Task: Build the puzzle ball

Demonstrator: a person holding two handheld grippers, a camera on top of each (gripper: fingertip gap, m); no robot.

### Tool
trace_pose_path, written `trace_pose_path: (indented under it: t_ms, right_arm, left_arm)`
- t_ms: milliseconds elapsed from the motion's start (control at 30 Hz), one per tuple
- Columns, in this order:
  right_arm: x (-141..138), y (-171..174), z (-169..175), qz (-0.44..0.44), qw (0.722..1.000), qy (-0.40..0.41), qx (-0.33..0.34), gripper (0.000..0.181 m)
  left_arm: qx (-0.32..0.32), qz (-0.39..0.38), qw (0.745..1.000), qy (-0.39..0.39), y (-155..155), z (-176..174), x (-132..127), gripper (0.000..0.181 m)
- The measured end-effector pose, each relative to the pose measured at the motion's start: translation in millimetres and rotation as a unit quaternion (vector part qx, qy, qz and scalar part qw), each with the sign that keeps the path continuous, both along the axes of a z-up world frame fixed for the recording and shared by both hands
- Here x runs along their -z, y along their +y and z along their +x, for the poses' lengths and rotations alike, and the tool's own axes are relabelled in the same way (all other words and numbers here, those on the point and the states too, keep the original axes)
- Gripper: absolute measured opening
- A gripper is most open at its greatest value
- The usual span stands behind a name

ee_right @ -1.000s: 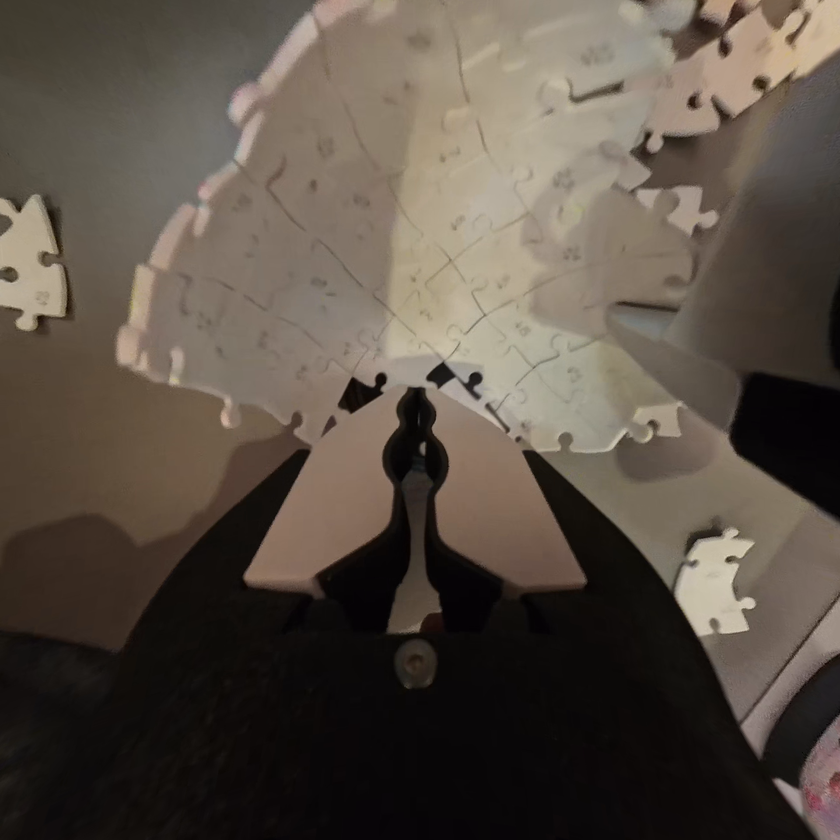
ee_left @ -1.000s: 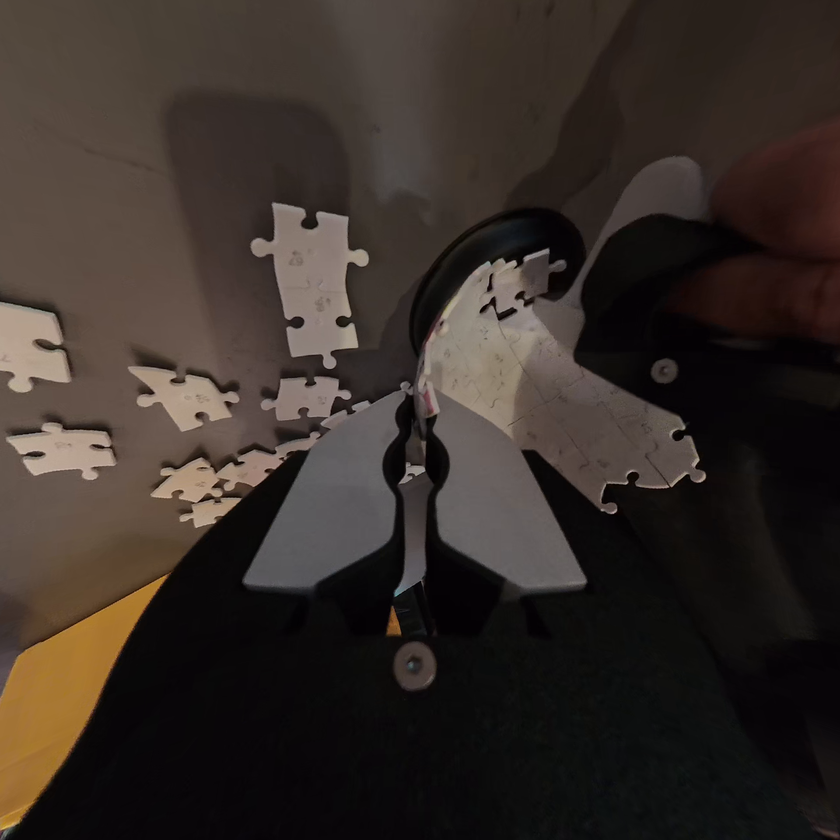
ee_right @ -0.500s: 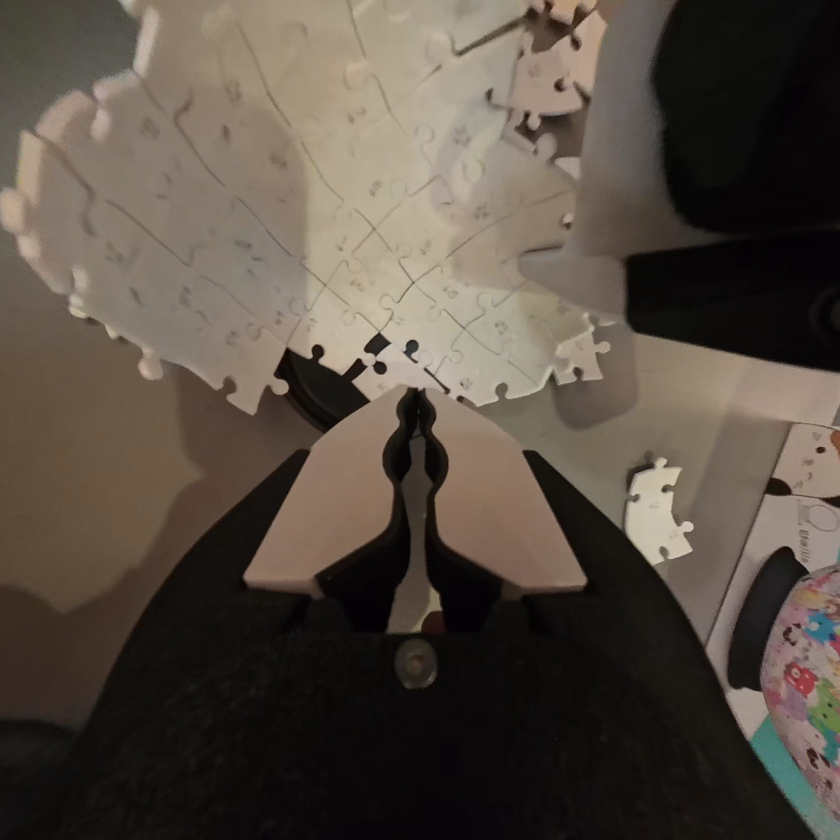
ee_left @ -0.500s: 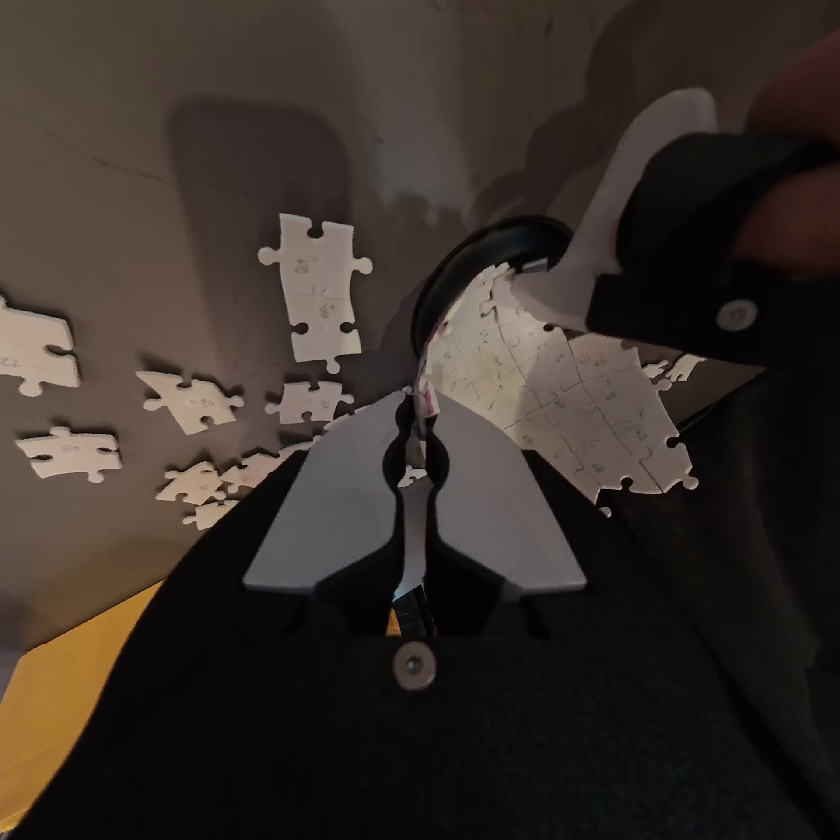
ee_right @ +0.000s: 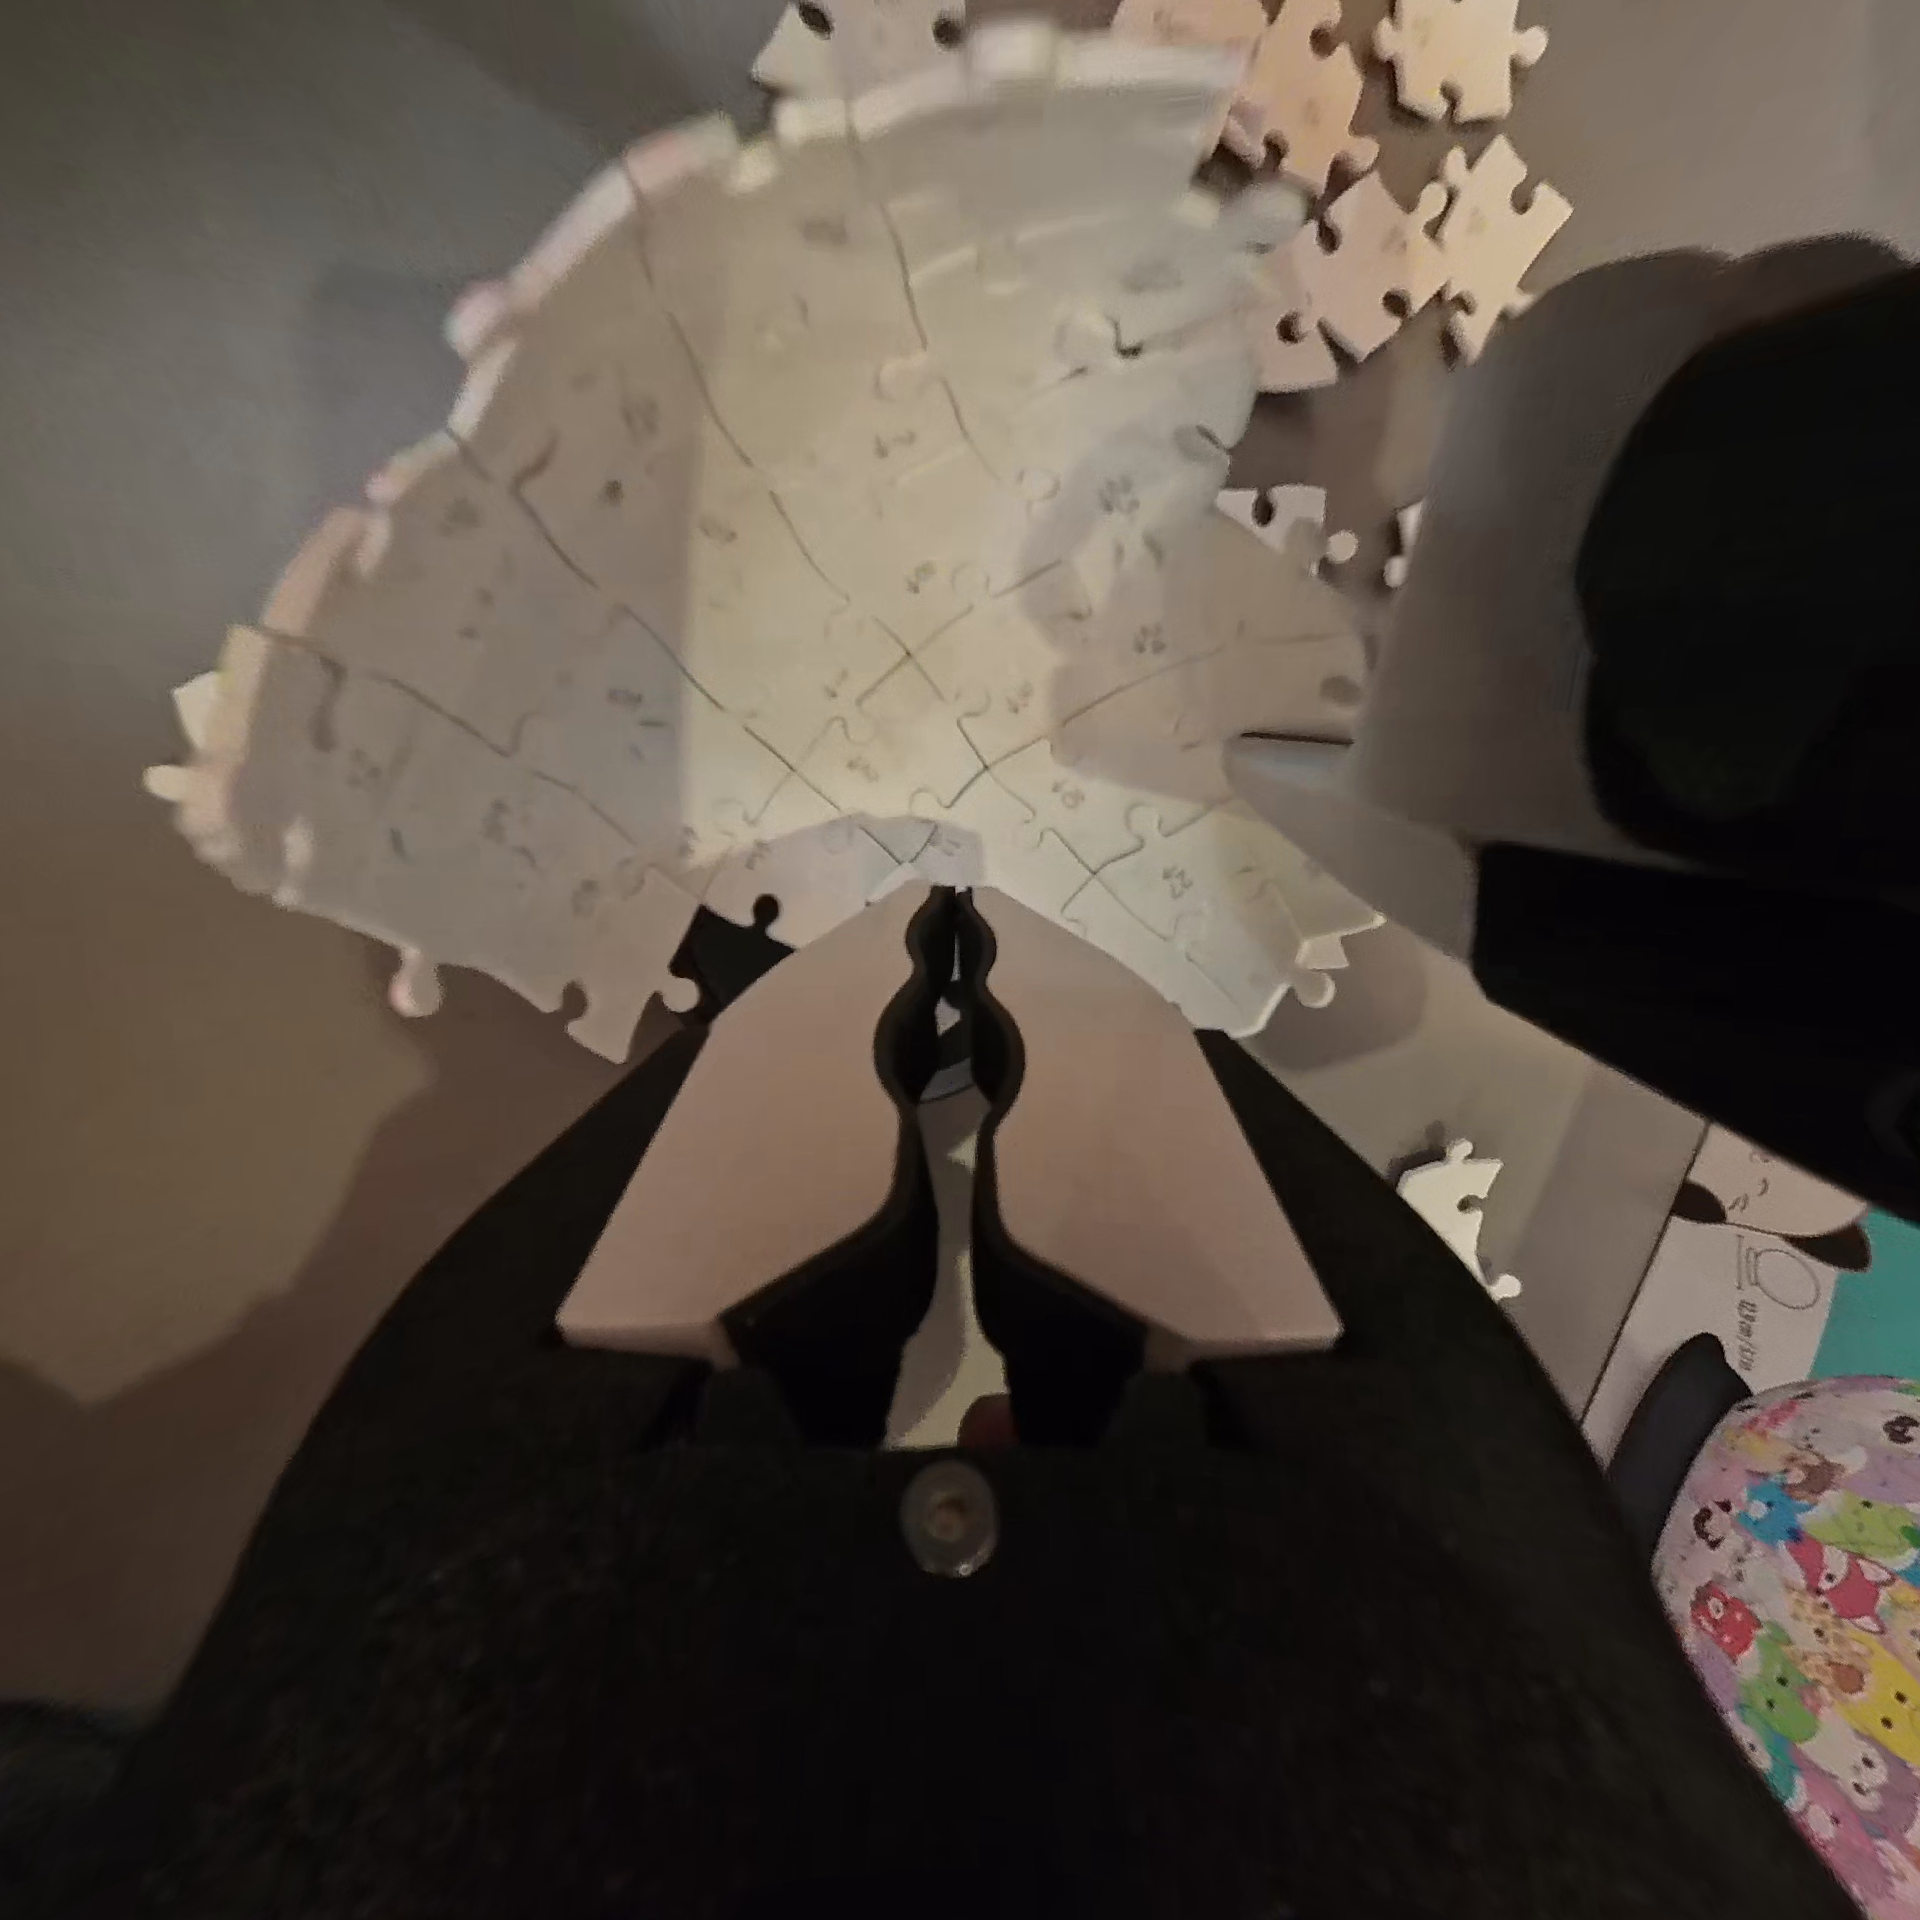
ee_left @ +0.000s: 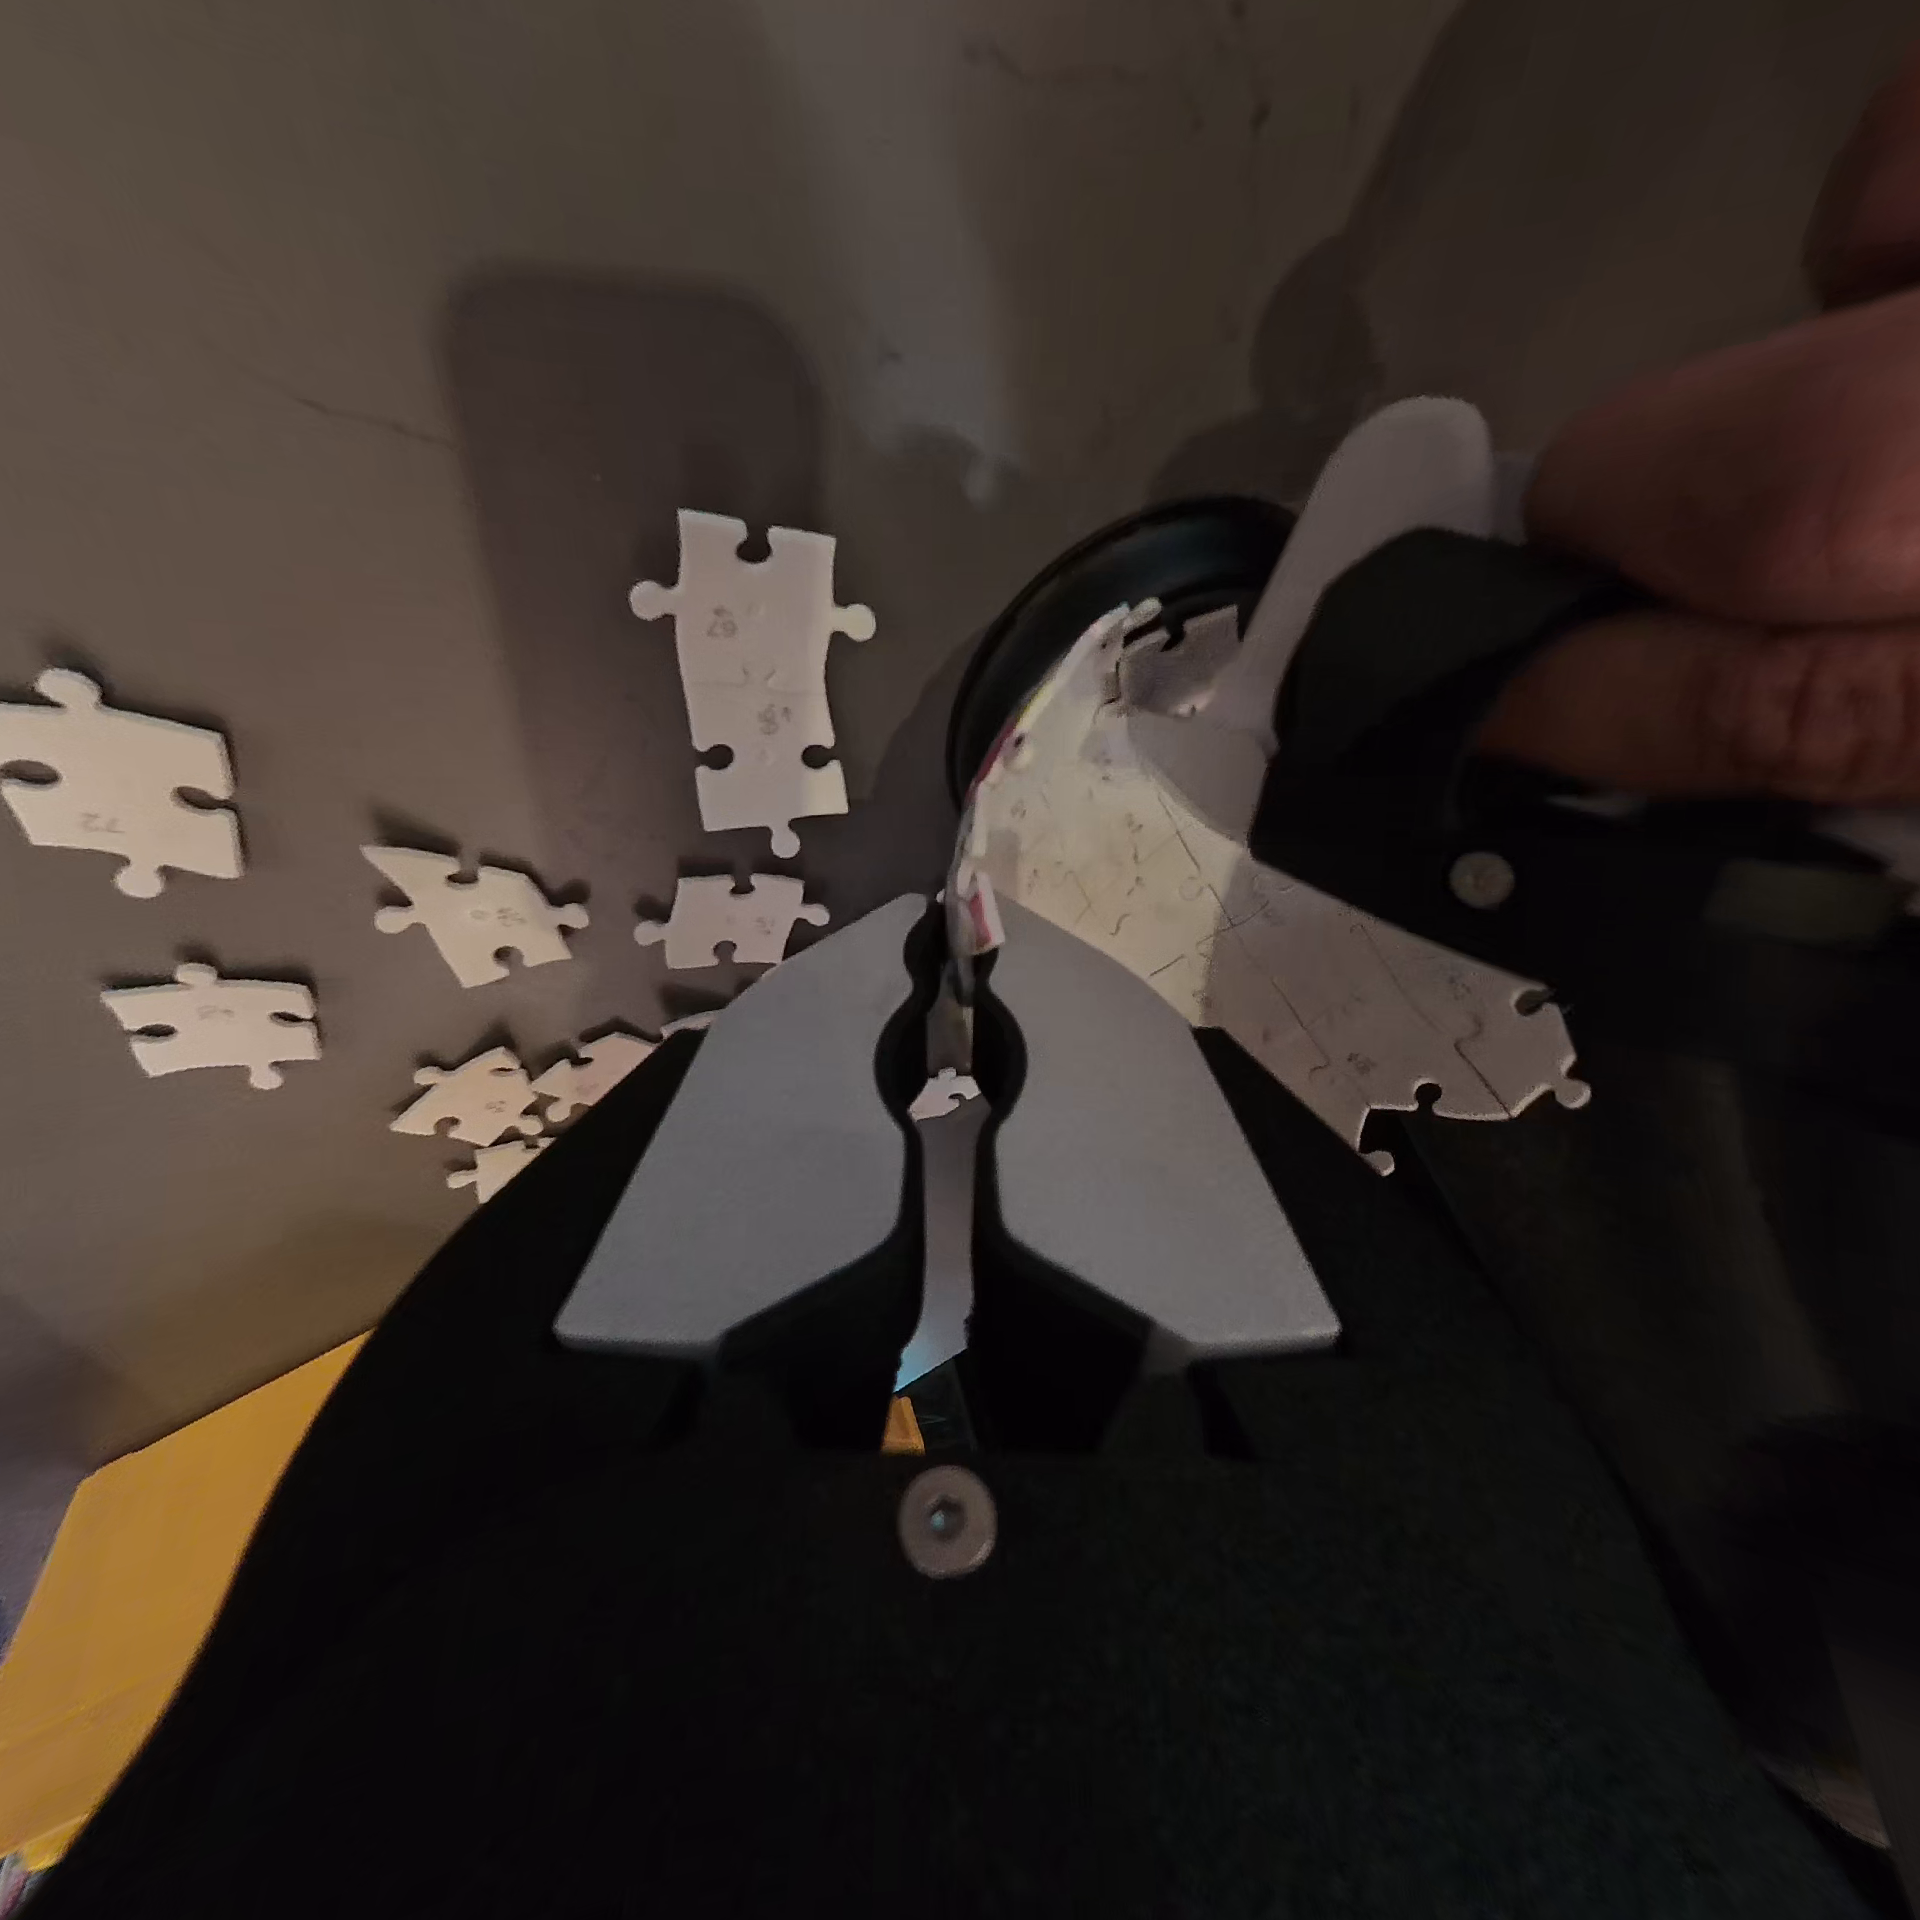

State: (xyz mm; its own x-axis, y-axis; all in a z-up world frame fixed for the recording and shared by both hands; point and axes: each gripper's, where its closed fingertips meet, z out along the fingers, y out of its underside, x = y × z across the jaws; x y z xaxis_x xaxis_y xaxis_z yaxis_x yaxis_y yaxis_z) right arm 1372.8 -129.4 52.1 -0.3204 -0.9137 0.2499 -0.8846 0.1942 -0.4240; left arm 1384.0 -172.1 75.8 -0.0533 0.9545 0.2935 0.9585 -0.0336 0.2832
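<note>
The partly built puzzle ball is a curved white shell seen from its blank inner side. My left gripper is shut on the shell's near edge and holds it up over a black ring stand. In the right wrist view the shell fills the upper middle. My right gripper is shut on a small white puzzle piece, which lies against the shell's lower rim. The right gripper also shows in the left wrist view, at the shell's far rim, with a person's hand on it.
Several loose white pieces lie on the grey table to the left, one a joined pair. A yellow sheet lies at the near left. More pieces, a single piece, a printed box and a colourful finished ball lie to the right. The gap from one gripper's tips to the other's is roughly 5 centimeters.
My right gripper swung up over the shell with its piece, then came back down to the rim. The left gripper kept its hold and barely moved.
</note>
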Motion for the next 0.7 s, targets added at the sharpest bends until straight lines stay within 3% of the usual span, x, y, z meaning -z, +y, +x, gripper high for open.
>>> trace_pose_path:
  t_ms: [267,567,700]
  right_arm:
    - [9.2,5.6,1.8,0.032,0.999,-0.024,0.015,0.0]
    - [7.1,1.4,-9.1,0.006,1.0,0.028,0.012,0.0]
    - [-5.9,5.8,-1.2,0.004,1.0,-0.012,0.009,0.0]
  left_arm:
    - [0.001,0.0,1.0,-0.003,-0.1,-0.4,0.0,0.002]
    - [0.0,0.0,1.0,-0.002,-0.2,-1.0,0.0,0.002]
    - [0.002,0.0,1.0,-0.003,-0.2,-1.3,0.2,0.002]
